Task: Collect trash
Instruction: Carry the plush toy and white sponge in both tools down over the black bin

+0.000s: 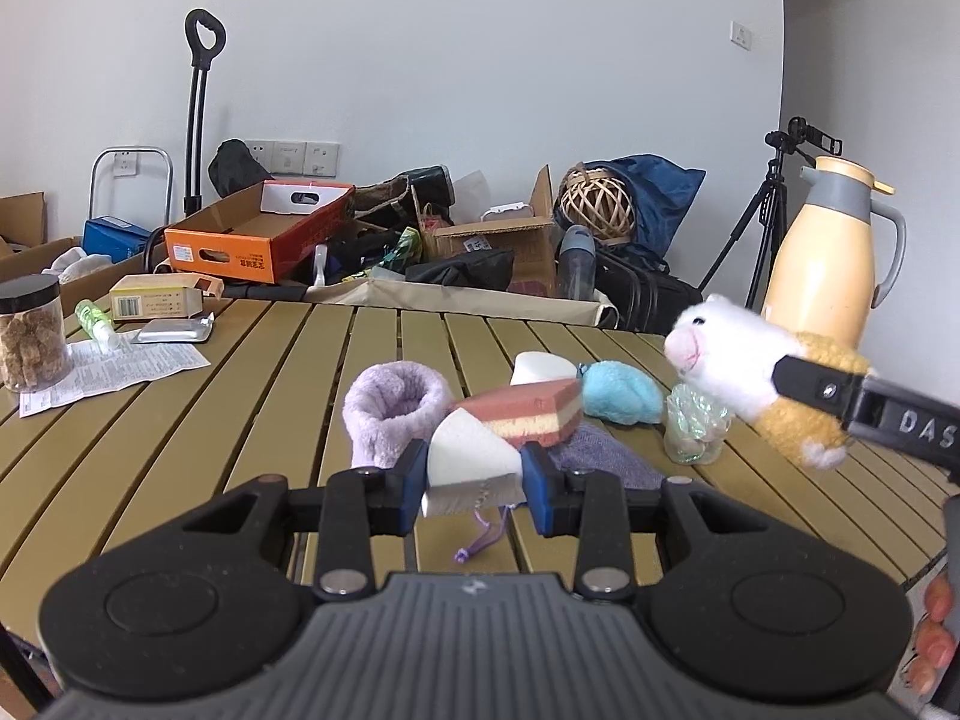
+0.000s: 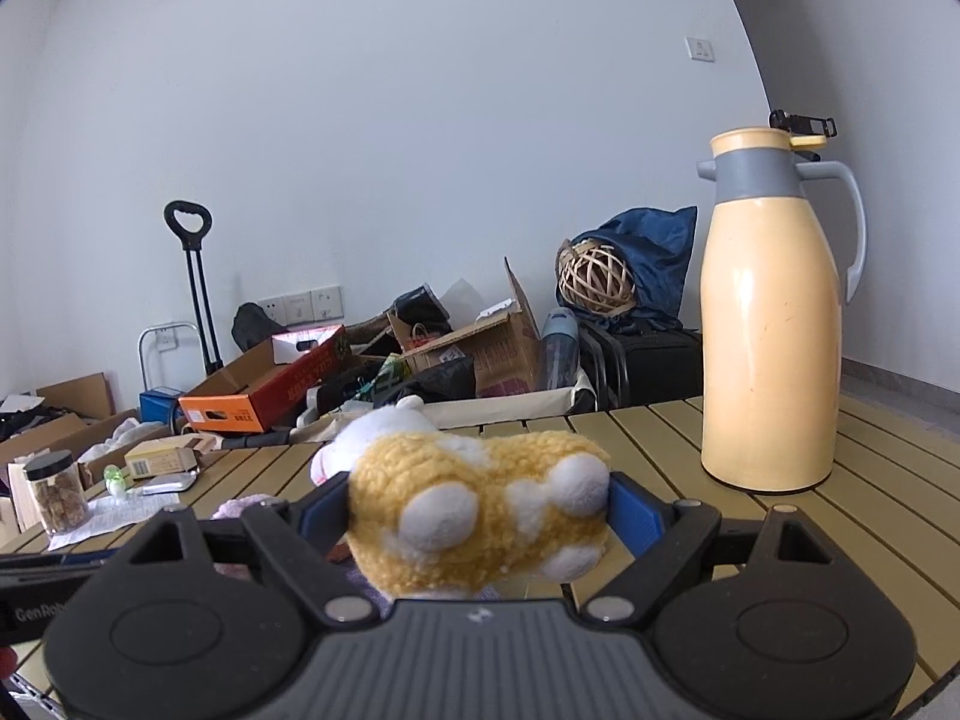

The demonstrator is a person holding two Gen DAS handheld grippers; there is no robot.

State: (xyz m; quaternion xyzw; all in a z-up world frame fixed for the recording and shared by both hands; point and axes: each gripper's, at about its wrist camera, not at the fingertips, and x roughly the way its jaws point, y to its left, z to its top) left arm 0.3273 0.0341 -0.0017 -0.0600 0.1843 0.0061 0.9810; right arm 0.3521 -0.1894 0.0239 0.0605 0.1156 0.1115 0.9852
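Note:
My left gripper is shut on a white foam wedge, held just above the slatted table. Behind it lie a red-and-cream layered sponge, a fluffy lilac cuff, a purple cloth, a white block, a light blue plush lump and a crumpled clear plastic cup. My right gripper is shut on a yellow-and-white plush toy, jaws wide around its body. In the left wrist view the plush toy hangs over the table's right side.
A tall cream thermos jug stands at the table's far right. At the far left are a jar with a black lid, a printed paper sheet, a small box and a foil pack. Cartons and bags crowd the floor behind.

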